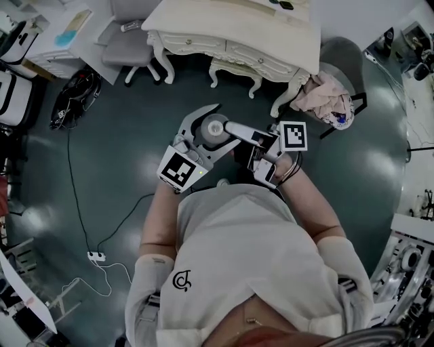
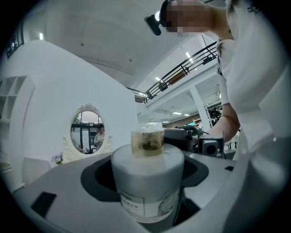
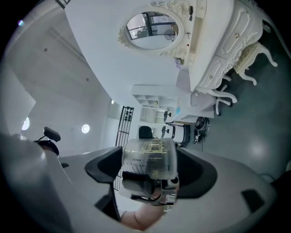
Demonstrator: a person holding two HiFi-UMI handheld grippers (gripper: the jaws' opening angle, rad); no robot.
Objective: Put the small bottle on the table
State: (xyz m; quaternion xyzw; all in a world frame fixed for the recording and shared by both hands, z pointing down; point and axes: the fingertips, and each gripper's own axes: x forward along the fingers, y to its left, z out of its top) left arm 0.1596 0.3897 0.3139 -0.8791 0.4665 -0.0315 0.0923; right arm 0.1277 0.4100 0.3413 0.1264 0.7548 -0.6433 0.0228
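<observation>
The small bottle [image 1: 215, 127] is a white cylinder with a label and a clear cap [image 2: 147, 140]. It is held in the air in front of my chest, well short of the white dressing table [image 1: 203, 20]. My left gripper [image 1: 203, 125] is shut on the white body [image 2: 148, 182], one jaw on each side. My right gripper [image 1: 235, 131] reaches in from the right. The clear cap [image 3: 150, 159] sits between its wide jaws, and I see no pads pressing on it. Behind the cap the right gripper view shows the left gripper's dark body and a hand.
An oval mirror [image 3: 150, 23] stands on the dressing table. A grey chair [image 1: 129, 44] is at the table's left, and a stool [image 1: 234, 68] is tucked under it. A bin of clothes [image 1: 325, 95] is at its right. A dark bag [image 1: 73, 95] and a power strip [image 1: 95, 256] lie on the floor.
</observation>
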